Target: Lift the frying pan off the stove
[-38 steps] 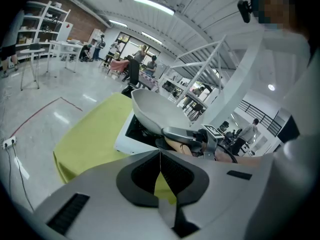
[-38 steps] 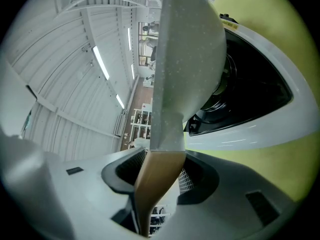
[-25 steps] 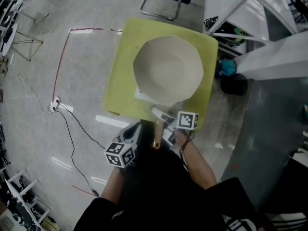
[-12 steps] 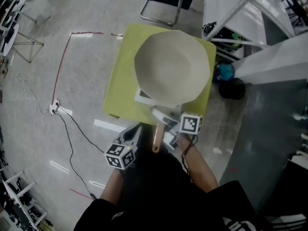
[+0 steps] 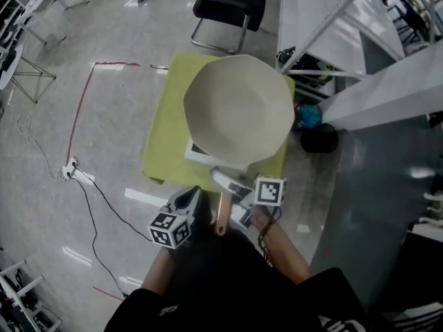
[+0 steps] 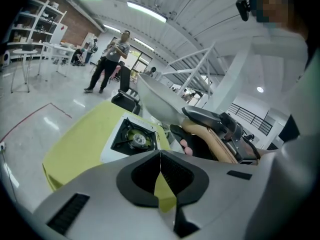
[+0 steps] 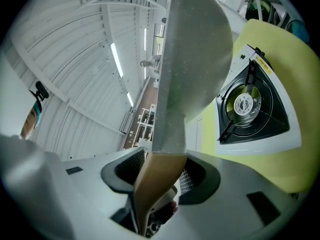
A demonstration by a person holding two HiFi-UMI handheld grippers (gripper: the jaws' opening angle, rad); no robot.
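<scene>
A pale grey frying pan (image 5: 239, 109) hangs in the air above the white single-burner stove (image 5: 196, 150), which stands on a yellow-green table (image 5: 160, 144). My right gripper (image 5: 236, 194) is shut on the pan's tan wooden handle (image 5: 221, 213). In the right gripper view the handle (image 7: 157, 184) fills the gap between the jaws, and the pan (image 7: 192, 54) tilts up away from the stove (image 7: 252, 106). My left gripper (image 5: 188, 200) is just left of the handle, holding nothing. Its jaws (image 6: 160, 159) are shut, and the burner (image 6: 132, 138) lies beyond them.
A black chair (image 5: 228, 5) stands behind the table. White metal frames and shelving (image 5: 346, 19) rise on the right, with bags (image 5: 308, 116) at their foot. A cable (image 5: 104, 192) runs over the floor on the left. A person (image 6: 112, 59) stands farther back in the hall.
The pan has risen a little with my right gripper and now covers more of the stove in the head view. The left gripper stays beside the handle.
</scene>
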